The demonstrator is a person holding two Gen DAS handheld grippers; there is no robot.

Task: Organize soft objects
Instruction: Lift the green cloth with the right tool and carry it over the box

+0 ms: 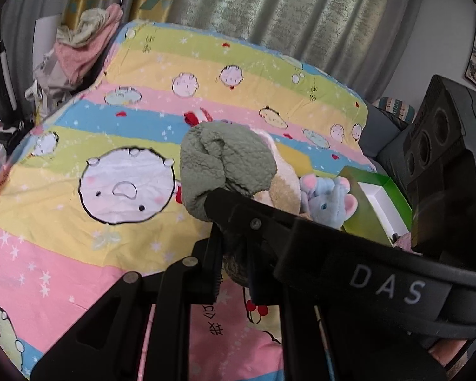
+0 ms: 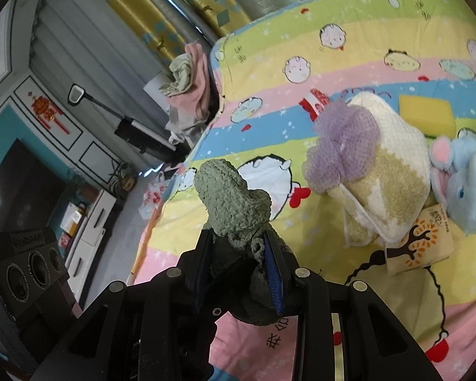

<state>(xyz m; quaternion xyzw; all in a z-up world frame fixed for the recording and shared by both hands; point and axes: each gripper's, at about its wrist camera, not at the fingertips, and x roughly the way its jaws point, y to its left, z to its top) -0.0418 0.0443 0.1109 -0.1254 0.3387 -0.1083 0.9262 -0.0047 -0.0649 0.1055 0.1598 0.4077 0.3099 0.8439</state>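
Green cloth (image 2: 234, 209) is clamped between the jaws of both the left gripper (image 1: 234, 247) and right gripper (image 2: 238, 254), bunched beyond their tips; a slip could be caused by uneven pulling.

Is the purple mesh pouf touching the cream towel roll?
Touching. The right wrist view shows the purple mesh pouf resting against the upper left side of the cream towel roll, overlapping it with no bedsheet visible between them.

A bed (image 2: 349, 31) in a striped cartoon sheet fills the room; grey-green curtains (image 1: 301, 9) hang at twelve o'clock, a dark television (image 2: 22, 187) against the teal wall (image 2: 3, 133) at nine o'clock.
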